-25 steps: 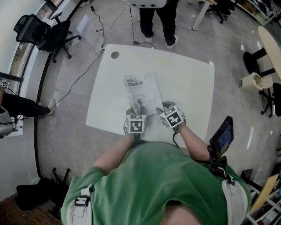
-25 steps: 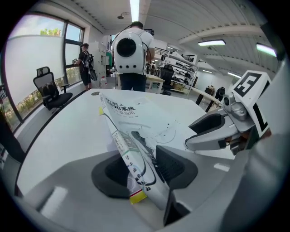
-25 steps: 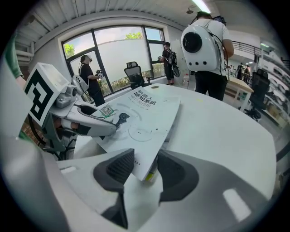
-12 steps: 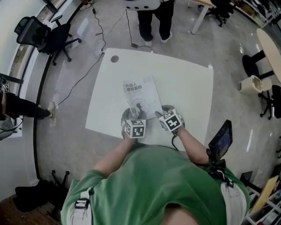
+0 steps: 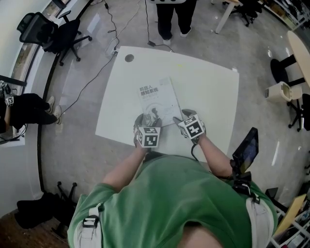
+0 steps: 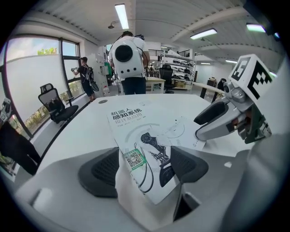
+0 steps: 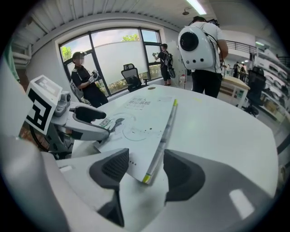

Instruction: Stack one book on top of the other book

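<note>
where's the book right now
Head view: book lies on the table centre, its near corners between the left gripper and right gripper fingers, which have just been opening.

Bright, even; ceiling strips (image 6: 120,13), window (image 6: 31,77) daylight; fisheye-warped edges.

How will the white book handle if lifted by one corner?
Probably flexes: the book looks like a thin softcover. Its smooth cover may slide easily on the smooth white table. Lies flat, so unlikely to roll or tip.
</note>
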